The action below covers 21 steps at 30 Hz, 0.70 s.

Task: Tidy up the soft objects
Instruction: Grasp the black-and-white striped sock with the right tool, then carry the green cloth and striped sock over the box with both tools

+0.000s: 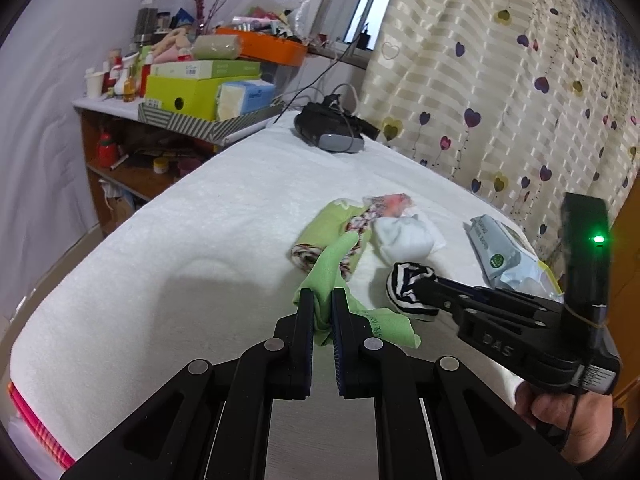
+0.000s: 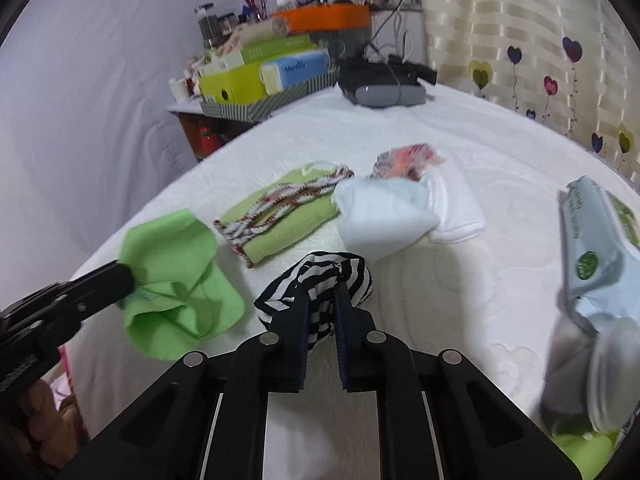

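Observation:
My left gripper (image 1: 322,300) is shut on a bright green cloth (image 1: 334,268), bunched between its pads near the front of the white bed (image 1: 180,240); from the right wrist view the same green cloth (image 2: 176,280) spreads out at the tip of the left gripper (image 2: 124,276). My right gripper (image 2: 323,300) is shut on a black-and-white striped cloth (image 2: 320,272), which also shows as the striped cloth (image 1: 404,288) at the right gripper's tip (image 1: 420,280). Behind them lie a folded green cloth with a patterned band (image 2: 284,216) and a white cloth (image 2: 384,216).
A wet-wipes pack (image 2: 596,248) lies on the right of the bed. A black headset (image 2: 380,80) sits at the far end. A cluttered shelf with a green box (image 1: 188,96) and an orange tray (image 1: 272,46) stands far left. A heart-print curtain (image 1: 520,80) hangs on the right.

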Each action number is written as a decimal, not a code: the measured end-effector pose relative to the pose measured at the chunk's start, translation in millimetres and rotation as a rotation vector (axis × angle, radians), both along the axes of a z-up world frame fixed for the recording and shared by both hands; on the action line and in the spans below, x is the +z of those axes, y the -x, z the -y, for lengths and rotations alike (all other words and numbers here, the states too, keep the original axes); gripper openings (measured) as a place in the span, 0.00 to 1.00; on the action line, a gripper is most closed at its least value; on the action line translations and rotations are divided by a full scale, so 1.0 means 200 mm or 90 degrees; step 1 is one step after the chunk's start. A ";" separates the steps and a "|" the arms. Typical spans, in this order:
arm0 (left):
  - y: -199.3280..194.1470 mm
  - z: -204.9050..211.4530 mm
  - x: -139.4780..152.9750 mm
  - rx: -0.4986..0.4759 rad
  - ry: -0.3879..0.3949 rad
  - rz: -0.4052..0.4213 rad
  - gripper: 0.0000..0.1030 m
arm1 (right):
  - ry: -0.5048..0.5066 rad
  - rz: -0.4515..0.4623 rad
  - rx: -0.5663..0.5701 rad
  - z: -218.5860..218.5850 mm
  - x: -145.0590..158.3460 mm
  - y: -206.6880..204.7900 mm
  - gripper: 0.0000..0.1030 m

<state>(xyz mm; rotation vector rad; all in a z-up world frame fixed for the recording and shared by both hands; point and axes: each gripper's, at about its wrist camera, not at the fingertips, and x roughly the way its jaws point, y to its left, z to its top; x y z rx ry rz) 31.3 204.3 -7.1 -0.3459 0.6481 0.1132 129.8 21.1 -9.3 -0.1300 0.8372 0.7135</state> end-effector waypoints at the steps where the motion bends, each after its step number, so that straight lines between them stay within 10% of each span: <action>1: 0.00 0.01 0.01 -0.002 -0.001 0.002 0.08 | -0.009 0.007 0.000 0.03 0.03 0.03 0.12; 21: 0.04 0.40 0.23 -0.081 -0.036 0.051 0.08 | -0.097 0.086 -0.045 0.47 0.35 0.31 0.12</action>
